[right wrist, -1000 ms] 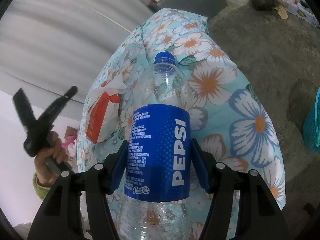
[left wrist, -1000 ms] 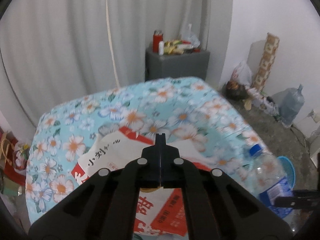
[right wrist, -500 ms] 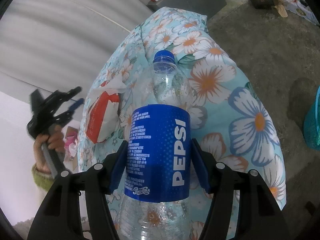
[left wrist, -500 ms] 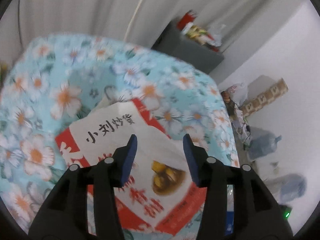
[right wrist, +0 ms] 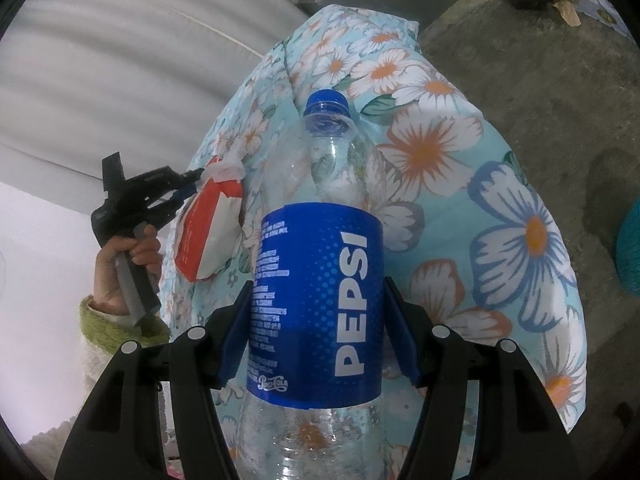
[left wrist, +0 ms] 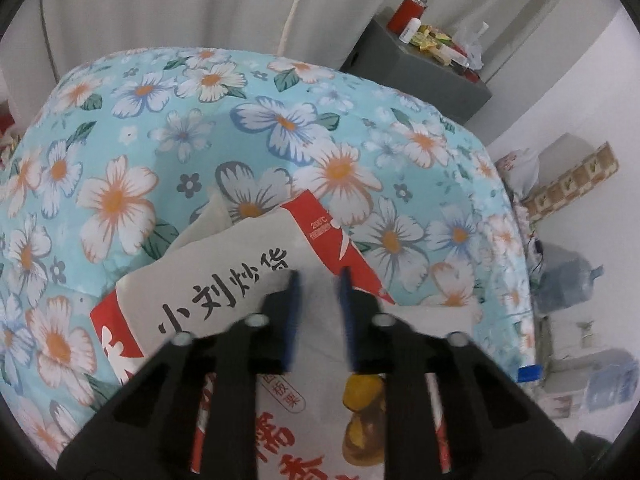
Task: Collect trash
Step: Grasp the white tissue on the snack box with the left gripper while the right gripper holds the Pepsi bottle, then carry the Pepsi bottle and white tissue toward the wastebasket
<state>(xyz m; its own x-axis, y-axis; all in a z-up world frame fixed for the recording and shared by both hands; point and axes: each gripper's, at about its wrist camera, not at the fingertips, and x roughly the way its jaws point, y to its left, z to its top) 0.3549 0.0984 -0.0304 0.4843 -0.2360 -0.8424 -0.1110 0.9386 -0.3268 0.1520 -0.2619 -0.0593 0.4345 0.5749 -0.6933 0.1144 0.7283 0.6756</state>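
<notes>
A red and white snack bag [left wrist: 240, 280] with black Chinese print lies on the floral tablecloth [left wrist: 280, 128]. My left gripper [left wrist: 319, 276] is open just above the bag, a finger on each side of its middle. The right wrist view shows the same bag [right wrist: 208, 232] with the left gripper [right wrist: 188, 186] at its top edge. My right gripper [right wrist: 318, 312] is shut on an empty clear Pepsi bottle [right wrist: 316, 300] with a blue label and blue cap, held above the table's edge.
A grey cabinet [left wrist: 416, 68] with a red flask and wrappers stands behind the table by the curtain. A water jug [left wrist: 568, 280], a patterned roll and bags sit on the concrete floor at right. A teal basket [right wrist: 630, 248] is at the floor's right edge.
My left gripper has opened and come down close over the snack bag. The right gripper holds the Pepsi bottle still.
</notes>
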